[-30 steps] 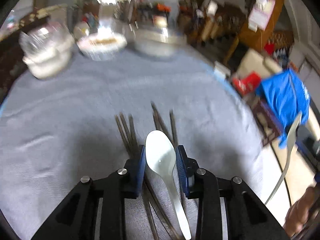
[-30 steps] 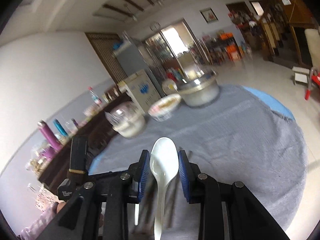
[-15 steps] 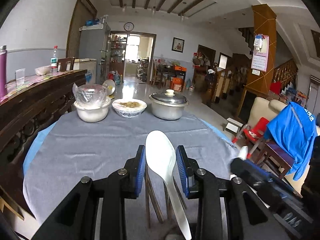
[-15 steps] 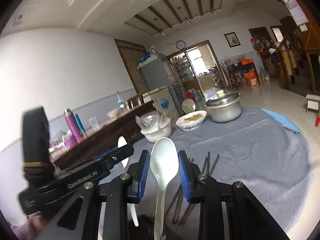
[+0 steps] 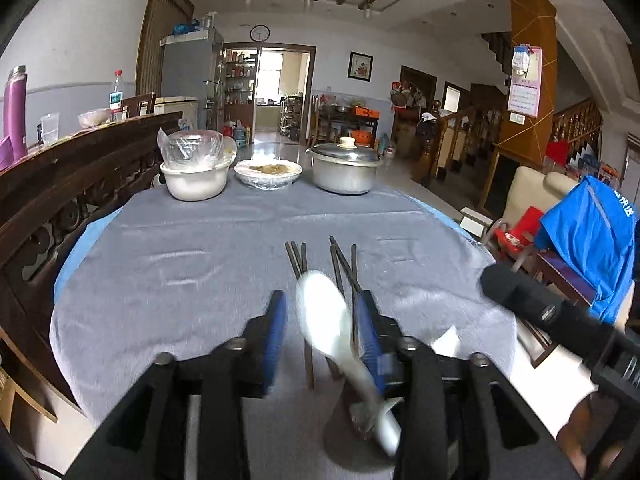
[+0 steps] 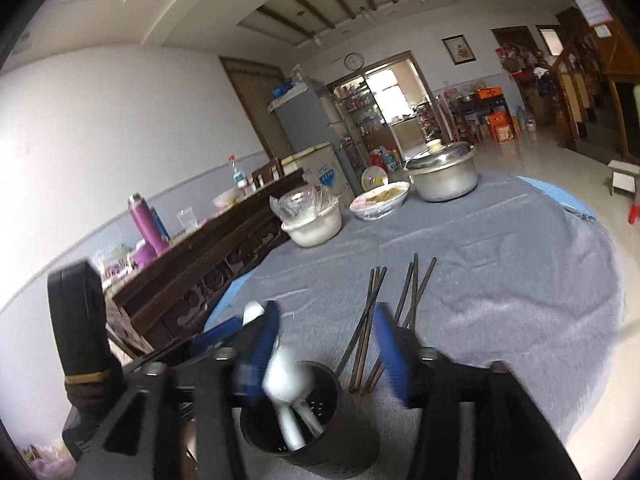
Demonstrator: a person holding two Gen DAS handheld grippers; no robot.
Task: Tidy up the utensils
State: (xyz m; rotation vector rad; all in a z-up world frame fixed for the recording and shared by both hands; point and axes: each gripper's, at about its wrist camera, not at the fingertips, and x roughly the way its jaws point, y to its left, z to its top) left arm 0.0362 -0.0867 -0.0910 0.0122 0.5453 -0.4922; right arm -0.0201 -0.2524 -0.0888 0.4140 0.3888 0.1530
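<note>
left claw (image 5: 322, 330) angled down, just spread, white plastic spoon (image 5: 326, 326) loose between | right claw (image 6: 326, 344) likewise, spread over perforated dark metal holder (image 6: 316, 420) holding white spoons (image 6: 286, 384)

We see two white spoons (image 6: 286, 380) standing tilted, handles down, in a dark perforated metal holder (image 6: 320, 432) at the near edge. Beyond it, dark chopsticks (image 6: 400, 312) lie loose on the grey cloth.

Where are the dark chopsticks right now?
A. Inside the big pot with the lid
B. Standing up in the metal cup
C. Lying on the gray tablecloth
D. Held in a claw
C: the dark chopsticks lie flat in two bunches on the gray tablecloth, beyond the metal cup, which holds white spoons and no chopsticks that can be seen.
</note>
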